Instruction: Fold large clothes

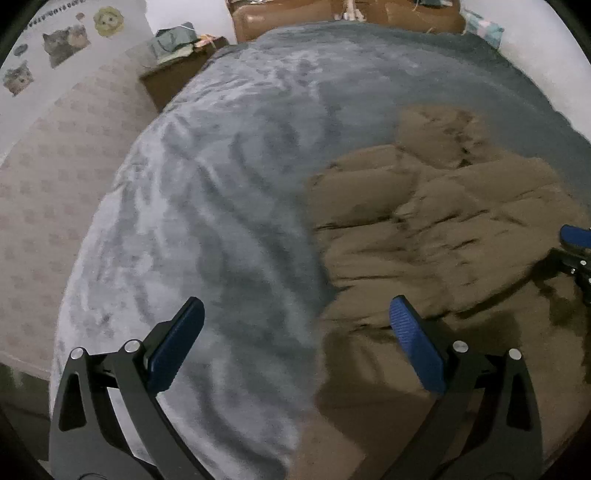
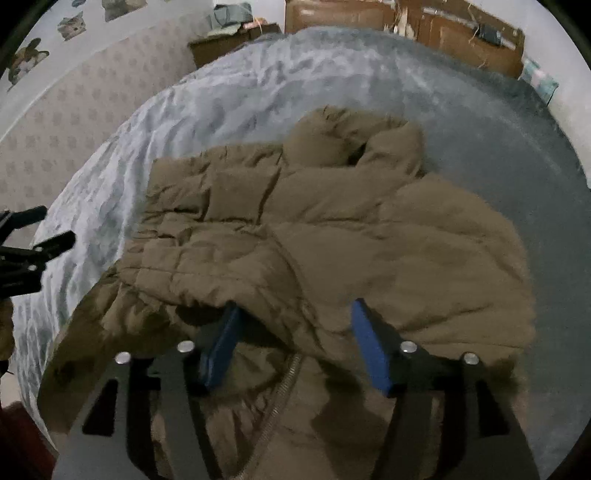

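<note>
a brown puffer jacket (image 2: 325,229) lies on the grey blanket (image 2: 229,88) of the bed, toward the right side, its hood (image 2: 351,144) pointing at the headboard (image 2: 436,33). one part is already laid over the body and the zip (image 2: 284,384) shows at the near hem. the right gripper (image 2: 291,314) sits wide apart at the near edge, its fingers (image 2: 369,350) either side of a padded fold that bulges between them; nothing looks pinched yet. the left gripper (image 1: 295,328) is also wide and empty, over the blanket just beside the jacket's left edge. to do the step well, the right jaws likely need to close on the full thickness of the fold, not only the top layer, since the filling is springy and slippery. the left should take the matching edge so both lift evenly.
</note>
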Tool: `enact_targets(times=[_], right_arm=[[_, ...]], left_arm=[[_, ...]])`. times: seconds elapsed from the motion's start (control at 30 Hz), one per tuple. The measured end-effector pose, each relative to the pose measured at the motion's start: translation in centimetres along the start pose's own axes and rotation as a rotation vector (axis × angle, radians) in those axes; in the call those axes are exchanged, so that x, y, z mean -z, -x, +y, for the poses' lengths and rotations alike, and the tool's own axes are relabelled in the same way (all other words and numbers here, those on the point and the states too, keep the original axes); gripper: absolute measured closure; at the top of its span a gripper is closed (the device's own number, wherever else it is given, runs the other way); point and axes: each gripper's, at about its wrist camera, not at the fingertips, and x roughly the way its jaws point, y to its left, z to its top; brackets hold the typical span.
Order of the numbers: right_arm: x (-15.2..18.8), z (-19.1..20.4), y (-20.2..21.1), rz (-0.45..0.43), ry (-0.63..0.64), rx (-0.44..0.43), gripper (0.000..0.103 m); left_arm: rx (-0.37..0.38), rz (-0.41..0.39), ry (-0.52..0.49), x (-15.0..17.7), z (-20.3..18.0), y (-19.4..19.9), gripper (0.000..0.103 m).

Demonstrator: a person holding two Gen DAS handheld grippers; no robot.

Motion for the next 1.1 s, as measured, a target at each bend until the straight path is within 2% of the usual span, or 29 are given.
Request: enact_targets(times=[0.1, 0.3, 0.4, 0.53, 0.6, 0.67, 0.73, 0.8, 0.83, 0.9, 0.93, 0.97, 1.0, 1.1], right_arm=[[0.5, -2.9, 1.7, -0.028, -0.027, 0.061, 0.033], [1.5, -11.0, 1.8, -0.01, -0.163, 0.179, 0.033], [1.7, -14.8, 2.0, -0.023, -0.223, 0.215, 0.032], [1.6, -18.2, 0.8, -0.021, -0.285, 0.216, 0.024], [1.8, -19.6, -0.7, 0.008, -0.325, 0.182, 0.024], [2.3, -20.5, -2.2, 0.025, -0.368, 0.137, 0.024], [2.9, -20.8, -3.6, 0.045, -0.414, 0.084, 0.027], [3.5, -20.5, -4.7, 0.046, -0.437, 0.038, 0.048], [3.7, -20.1, -5.0, 0.041, -0.436, 0.043, 0.052], [3.7, -19.3, -5.2, 0.009, -0.427, 0.057, 0.067], [3.6, -18.9, -5.2, -0.004, -0.425, 0.055, 0.07], [3.2, -18.0, -4.9, -0.026, -0.409, 0.066, 0.075], [2.8, -17.3, -4.7, -0.04, -0.395, 0.064, 0.077], [1.4, -14.2, -4.1, -0.055, -0.316, 0.049, 0.077]], left_arm=[[0.04, -0.001, -0.007, -0.2, -1.9, 0.2, 0.004], [0.084, 0.019, -0.047, -1.5, -6.5, -1.2, 0.004], [0.105, 0.044, -0.058, -2.2, -8.2, -2.7, 0.004], [0.081, 0.064, -0.055, -2.9, -9.4, -4.7, 0.005], [0.103, 0.079, -0.047, -3.0, -9.6, -5.4, 0.018], [0.132, 0.108, -0.041, -3.0, -9.9, -6.5, 0.046], [0.122, 0.123, -0.05, -3.0, -10.2, -7.5, 0.053], [0.111, 0.116, -0.061, -2.9, -10.4, -8.0, 0.064], [0.113, 0.111, -0.061, -3.0, -10.3, -8.1, 0.072], [0.131, 0.1, -0.05, -3.1, -9.7, -7.8, 0.078], [0.122, 0.095, -0.047, -3.1, -9.3, -7.7, 0.1], [0.08, 0.087, -0.046, -3.2, -8.7, -7.4, 0.102], [0.073, 0.072, -0.038, -3.2, -7.9, -6.9, 0.102], [0.018, 0.058, -0.041, -2.8, -5.8, -6.9, 0.102]])
